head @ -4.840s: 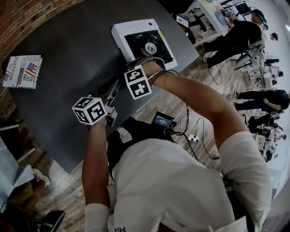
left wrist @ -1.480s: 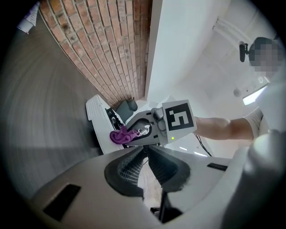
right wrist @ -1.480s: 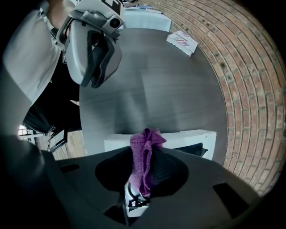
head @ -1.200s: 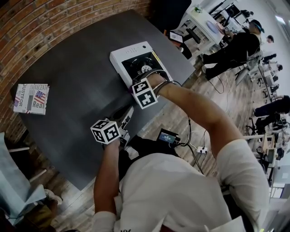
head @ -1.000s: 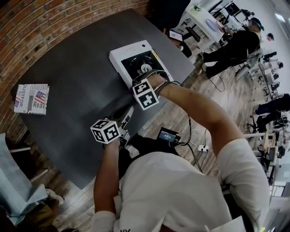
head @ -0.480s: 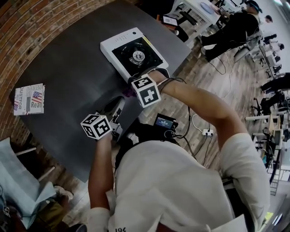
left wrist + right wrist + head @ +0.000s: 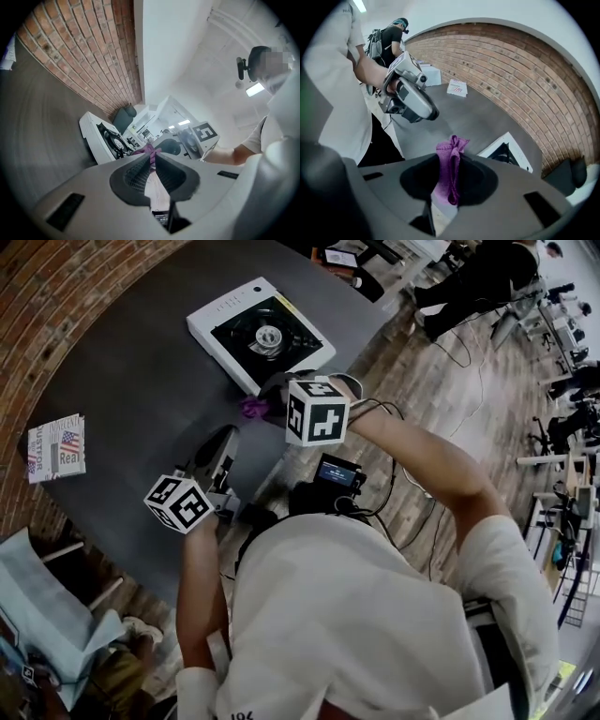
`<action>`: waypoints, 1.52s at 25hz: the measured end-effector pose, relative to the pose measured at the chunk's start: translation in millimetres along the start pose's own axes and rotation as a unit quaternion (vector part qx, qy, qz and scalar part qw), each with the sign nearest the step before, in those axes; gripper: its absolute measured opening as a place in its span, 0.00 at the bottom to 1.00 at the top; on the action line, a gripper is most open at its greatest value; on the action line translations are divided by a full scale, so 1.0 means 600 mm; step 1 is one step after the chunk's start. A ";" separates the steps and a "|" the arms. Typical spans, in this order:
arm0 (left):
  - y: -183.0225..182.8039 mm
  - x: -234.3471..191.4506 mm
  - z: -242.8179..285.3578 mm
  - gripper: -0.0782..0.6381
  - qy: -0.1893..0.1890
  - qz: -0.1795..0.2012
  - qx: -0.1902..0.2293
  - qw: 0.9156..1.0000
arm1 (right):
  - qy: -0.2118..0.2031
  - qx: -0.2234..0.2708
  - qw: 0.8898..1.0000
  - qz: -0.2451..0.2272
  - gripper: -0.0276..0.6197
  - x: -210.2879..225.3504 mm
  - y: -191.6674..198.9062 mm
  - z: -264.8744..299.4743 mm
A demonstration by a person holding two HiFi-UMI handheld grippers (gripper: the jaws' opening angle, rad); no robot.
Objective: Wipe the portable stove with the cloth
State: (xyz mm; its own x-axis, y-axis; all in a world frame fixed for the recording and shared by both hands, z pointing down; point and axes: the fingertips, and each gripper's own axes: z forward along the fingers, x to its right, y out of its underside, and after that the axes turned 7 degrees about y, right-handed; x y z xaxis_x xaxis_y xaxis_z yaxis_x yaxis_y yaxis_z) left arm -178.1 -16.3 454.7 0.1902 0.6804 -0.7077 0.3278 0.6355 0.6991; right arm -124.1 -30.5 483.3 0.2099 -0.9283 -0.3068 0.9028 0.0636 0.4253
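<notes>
The white portable stove (image 7: 262,332) with its black burner top sits at the far side of the dark table (image 7: 141,381). My right gripper (image 7: 262,409) hangs just short of the stove's near edge, shut on a purple cloth (image 7: 251,409). In the right gripper view the cloth (image 7: 450,173) is bunched between the jaws, with the stove (image 7: 506,152) beyond it. My left gripper (image 7: 223,439) hovers over the table to the left, shut and holding nothing. In the left gripper view the stove (image 7: 101,138) and the cloth (image 7: 149,151) show ahead.
A booklet with a flag print (image 7: 56,448) lies at the table's left end. The table's near edge runs close under both grippers, with wooden floor (image 7: 450,390) beyond. A brick wall (image 7: 56,287) backs the table. People stand at desks far right (image 7: 478,277).
My right gripper has drawn back from the stove's near edge with the purple cloth, now off the stove. The left gripper has stayed low at the left. The view has swung.
</notes>
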 end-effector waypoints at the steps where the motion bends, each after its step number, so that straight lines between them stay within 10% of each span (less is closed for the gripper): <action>1: -0.004 0.006 0.000 0.17 -0.003 0.006 0.003 1.000 | 0.012 0.010 1.000 0.008 0.20 0.005 0.002 -0.008; 12: -0.010 0.110 0.035 0.17 -0.048 0.064 0.057 0.995 | 0.096 0.142 0.978 0.118 0.20 0.027 0.051 -0.144; 38: 0.161 0.397 0.106 0.17 -0.136 0.132 0.118 0.975 | 0.074 0.298 0.930 0.203 0.19 -0.124 0.249 -0.388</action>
State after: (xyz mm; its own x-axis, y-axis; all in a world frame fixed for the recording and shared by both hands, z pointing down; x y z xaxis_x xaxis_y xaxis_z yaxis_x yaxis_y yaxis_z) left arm -42.0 183.9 346.9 0.5245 0.6671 -0.5290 0.4314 0.3274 0.8407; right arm 82.4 133.3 371.6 0.5772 -0.8086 -0.1138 0.3793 0.1420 0.9143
